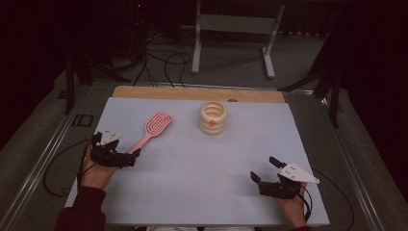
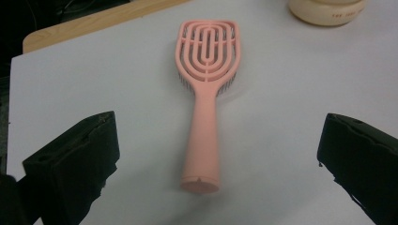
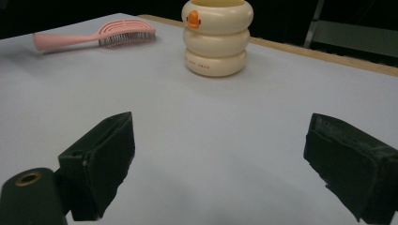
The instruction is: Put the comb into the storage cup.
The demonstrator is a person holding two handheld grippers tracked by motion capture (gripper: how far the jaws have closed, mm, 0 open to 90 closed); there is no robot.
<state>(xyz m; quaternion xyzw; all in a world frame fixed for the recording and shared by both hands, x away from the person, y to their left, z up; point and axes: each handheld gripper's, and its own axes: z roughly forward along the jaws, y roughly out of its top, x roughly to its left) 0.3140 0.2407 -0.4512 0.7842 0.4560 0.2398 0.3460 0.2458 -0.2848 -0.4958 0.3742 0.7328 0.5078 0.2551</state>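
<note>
Left hand-held gripper (image 1: 129,157) low over the left side of the white counter (image 1: 192,163), held in the person's left hand (image 1: 94,173), jaws spread wide and gripping nothing. Grey three-cornered plate (image 1: 108,135) on top of it, cable trailing off toward the counter's left edge. Just ahead of the jaws, a pink hairbrush (image 1: 153,128) flat on the counter, handle end pointing at the gripper, vented oval head angled away toward the far right. In the left gripper view, hairbrush (image 2: 205,96) centred between the 2 black jaws, handle butt nearest the camera and apart from both jaws, bristles facing down onto the surface.

Further right, near the far middle of the counter, a cream container (image 1: 213,117) shaped like 3 stacked rings, upright, open at the top, small orange mark on its side. Well apart from the hairbrush. Strip of bare wood (image 1: 192,93) along the counter's far edge behind it.

Right hand-held gripper (image 1: 266,170) near the front right corner, held in the right hand (image 1: 291,204), jaws likewise wide apart and empty, grey plate on top. In the right gripper view, bare white surface between the 2 jaws, cream container (image 3: 217,37) straight ahead, hairbrush (image 3: 96,33) off to the far left.
</note>
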